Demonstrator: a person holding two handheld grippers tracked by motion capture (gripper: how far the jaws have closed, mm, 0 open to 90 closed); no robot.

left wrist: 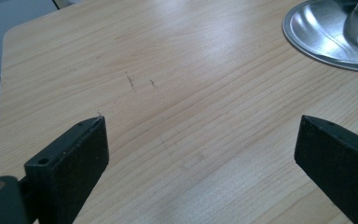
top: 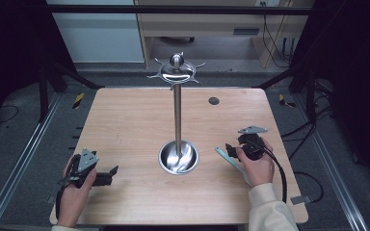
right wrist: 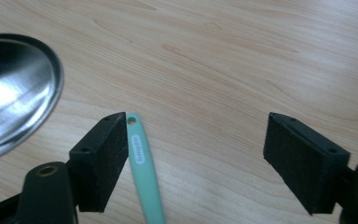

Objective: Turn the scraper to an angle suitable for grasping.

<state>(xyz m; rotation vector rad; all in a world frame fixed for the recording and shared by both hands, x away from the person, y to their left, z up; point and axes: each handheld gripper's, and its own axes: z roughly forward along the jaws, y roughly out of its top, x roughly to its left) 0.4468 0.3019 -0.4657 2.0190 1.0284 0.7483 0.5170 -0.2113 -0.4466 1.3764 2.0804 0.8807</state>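
Observation:
A mint-green utensil handle with a small hole at its tip lies flat on the wooden table. It sits between the jaws of my right gripper, close beside the left jaw, and the pads do not press on it. In the high view the handle pokes out under the right gripper, which points left toward the steel stand. The stand has a round dish base, a tall pole and a hooked top. My left gripper rests at the front left, open over bare wood.
The stand's base lies ahead and to the right of the left gripper, and the same base is to the left of the right gripper. A dark round grommet sits at the table's far side. Metal rails flank the table.

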